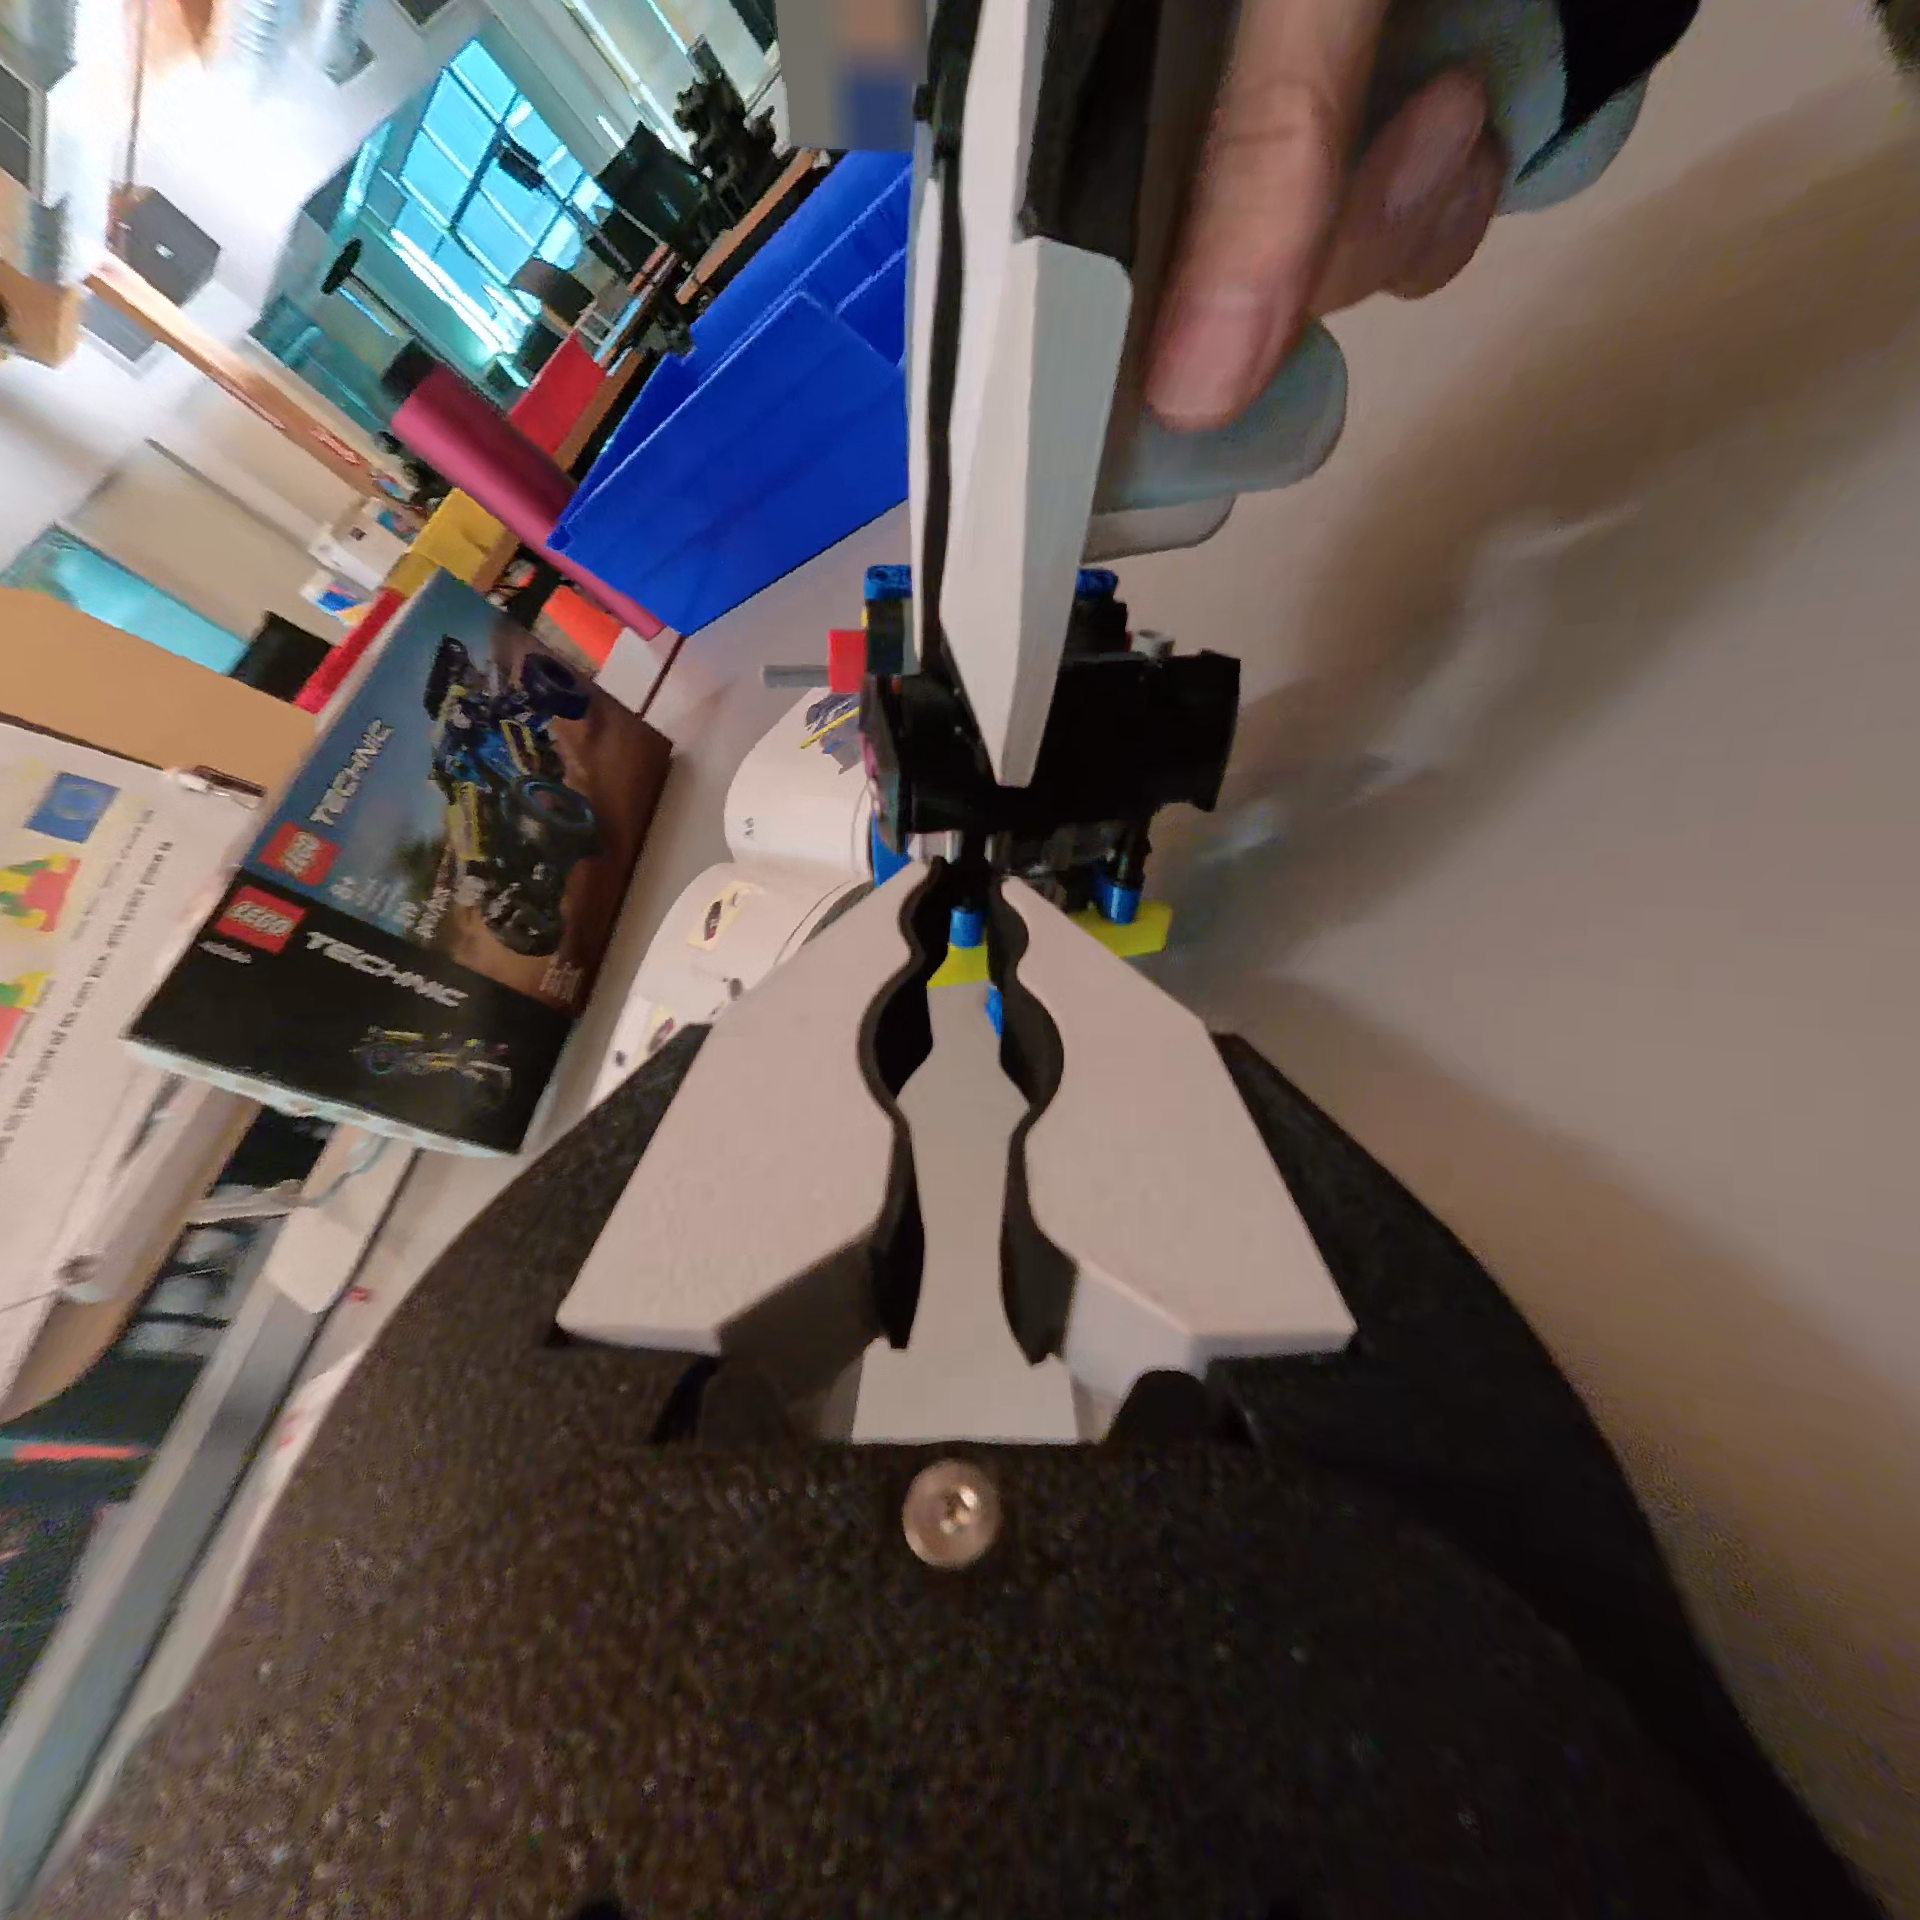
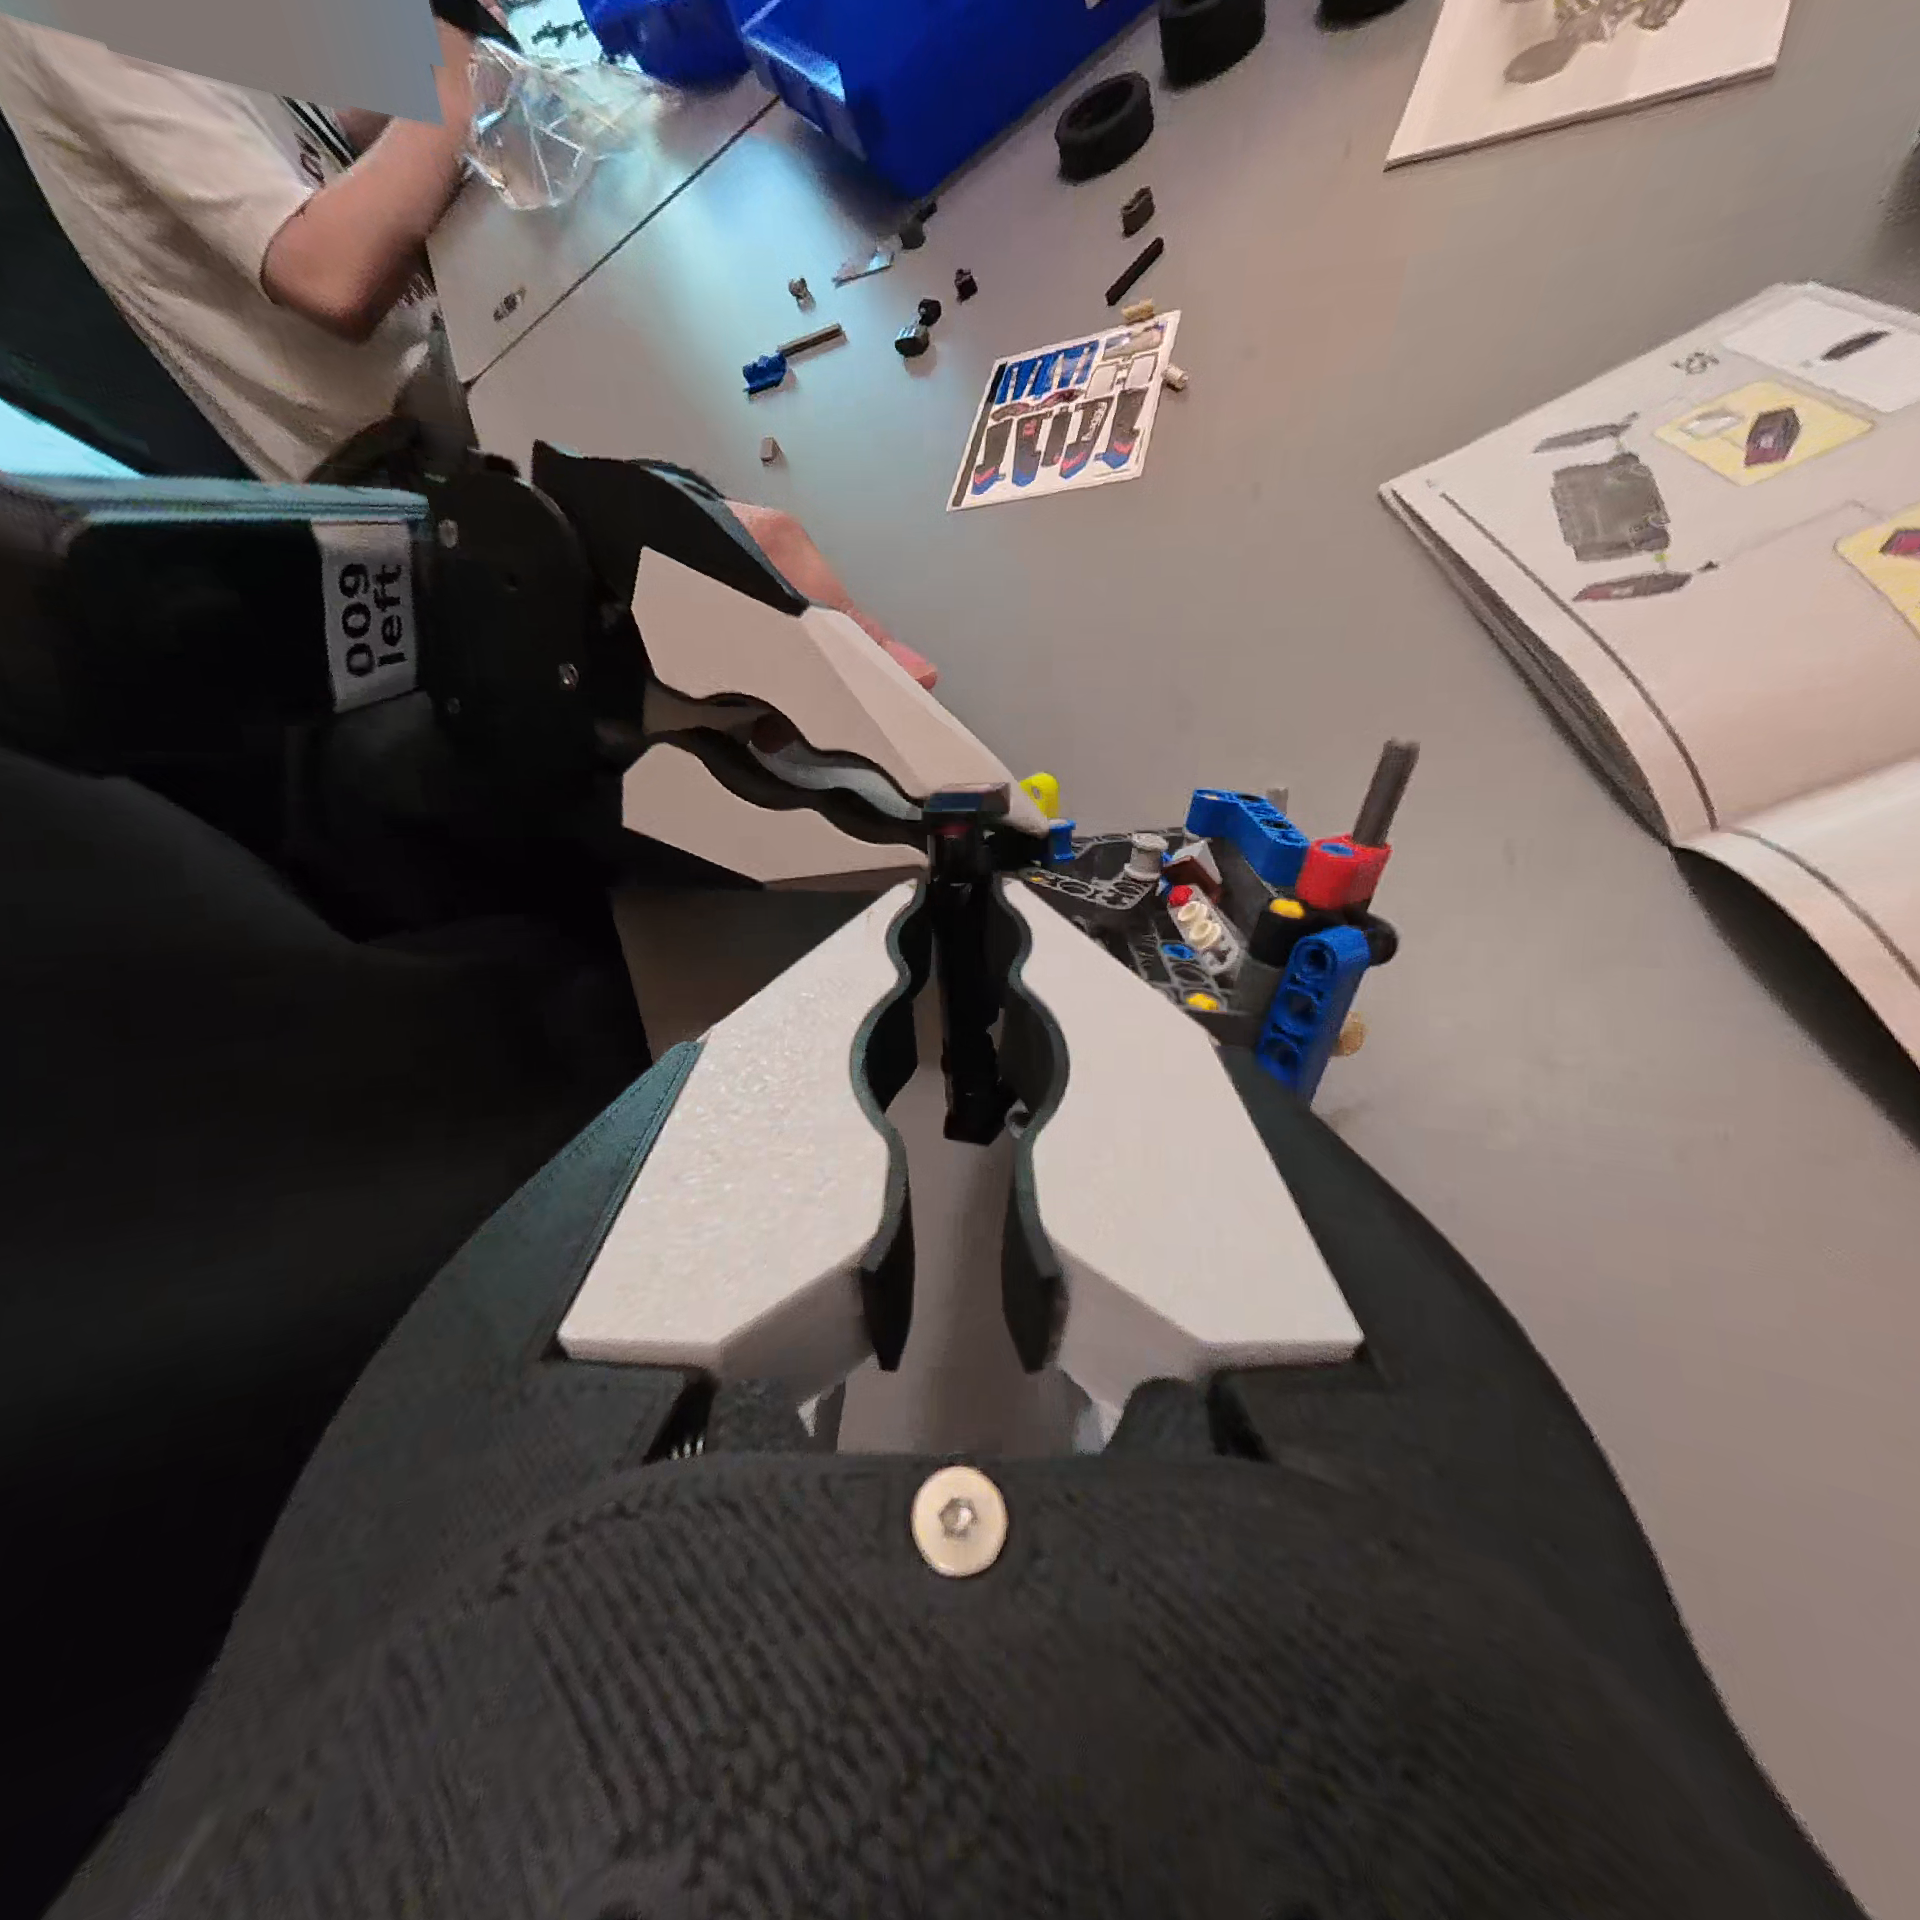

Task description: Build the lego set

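Right gripper [image 2: 961,894] clamped on a black part [image 2: 968,997] of the brick assembly [image 2: 1247,935], both pads pressing its sides, the part running back between the fingers. Left gripper [image 1: 961,883] closed at the tips, pinching a thin dark tab at the assembly's near edge; seen from the right wrist, reaching in from the left, tips meeting at the top of that black part. Assembly of black, blue, red and yellow pieces resting on the grey table [image 2: 1299,644]. Beyond: sticker sheet [image 2: 1070,410], open instruction booklet [image 2: 1662,540], loose small pieces [image 2: 914,322], black tyre [image 2: 1103,125], blue bins [image 1: 748,457], set box [image 1: 416,883].
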`<state>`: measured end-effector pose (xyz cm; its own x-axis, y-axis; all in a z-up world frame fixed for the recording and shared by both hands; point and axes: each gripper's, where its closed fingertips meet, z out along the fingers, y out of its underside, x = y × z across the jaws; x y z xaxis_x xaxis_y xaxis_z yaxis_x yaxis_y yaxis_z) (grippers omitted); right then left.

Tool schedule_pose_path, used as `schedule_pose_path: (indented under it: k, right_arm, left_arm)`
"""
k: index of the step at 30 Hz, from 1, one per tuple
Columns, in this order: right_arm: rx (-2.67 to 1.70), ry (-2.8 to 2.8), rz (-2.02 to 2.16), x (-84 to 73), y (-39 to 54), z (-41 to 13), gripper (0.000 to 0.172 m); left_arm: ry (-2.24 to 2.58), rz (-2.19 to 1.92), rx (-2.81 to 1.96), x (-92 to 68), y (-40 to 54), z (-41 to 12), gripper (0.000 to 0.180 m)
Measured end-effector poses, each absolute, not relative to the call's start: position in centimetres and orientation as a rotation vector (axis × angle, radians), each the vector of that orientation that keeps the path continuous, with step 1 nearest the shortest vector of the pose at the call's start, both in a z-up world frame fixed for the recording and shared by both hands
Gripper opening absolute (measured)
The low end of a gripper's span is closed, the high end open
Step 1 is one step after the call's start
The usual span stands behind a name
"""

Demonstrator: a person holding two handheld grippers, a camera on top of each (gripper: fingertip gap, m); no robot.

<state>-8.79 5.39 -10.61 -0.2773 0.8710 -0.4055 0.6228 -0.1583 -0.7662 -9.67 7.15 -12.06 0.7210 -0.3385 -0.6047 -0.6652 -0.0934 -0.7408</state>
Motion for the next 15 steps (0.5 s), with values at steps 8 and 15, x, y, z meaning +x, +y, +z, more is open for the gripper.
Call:
schedule_pose_path:
  k: [8, 15]
  right_arm:
    - [-1.608, -1.821, 1.354, -9.1, 4.9, -11.7, 0.007]
    - [-1.619, -1.786, 1.327, -9.3, 5.2, -11.8, 0.007]
  left_arm:
    - [0.893, 0.479, -1.706, -10.1, 7.0, -12.8, 0.001]
    - [0.86, 0.413, -1.741, -10.2, 7.3, -13.0, 0.001]
